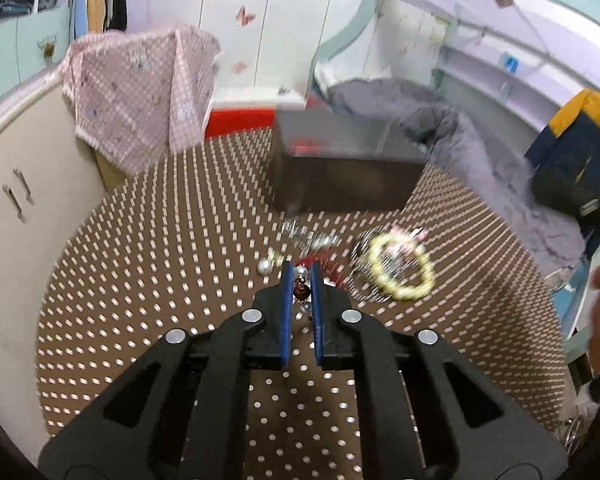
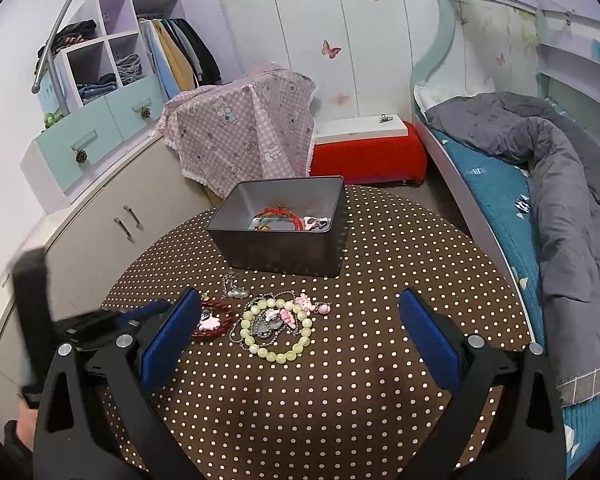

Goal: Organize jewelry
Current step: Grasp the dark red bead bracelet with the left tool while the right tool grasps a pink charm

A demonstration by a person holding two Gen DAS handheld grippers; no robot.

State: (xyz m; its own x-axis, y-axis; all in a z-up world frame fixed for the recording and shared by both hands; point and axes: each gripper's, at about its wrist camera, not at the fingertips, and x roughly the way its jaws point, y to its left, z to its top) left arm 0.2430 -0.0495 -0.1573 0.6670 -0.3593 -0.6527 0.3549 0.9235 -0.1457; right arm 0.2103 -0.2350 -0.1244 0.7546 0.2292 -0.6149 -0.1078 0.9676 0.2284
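Note:
Jewelry lies in a pile on the brown polka-dot table (image 2: 300, 400): a pale green bead bracelet (image 2: 278, 330), a dark red bracelet (image 2: 216, 320), silver chains and pink charms. A dark grey box (image 2: 284, 228) behind it holds red cords and a charm. My left gripper (image 1: 301, 276) is nearly shut on a small dangling piece with a dark red bead (image 1: 301, 290), held just above the pile; the view is blurred. The green bracelet (image 1: 402, 268) lies to its right. My right gripper (image 2: 300, 320) is wide open and empty above the near side of the pile.
A cream cabinet (image 2: 112, 232) stands left of the table, with a pink checked cloth (image 2: 244, 132) behind. A red and white box (image 2: 368, 152) sits at the back. A bed with a grey duvet (image 2: 560, 184) runs along the right.

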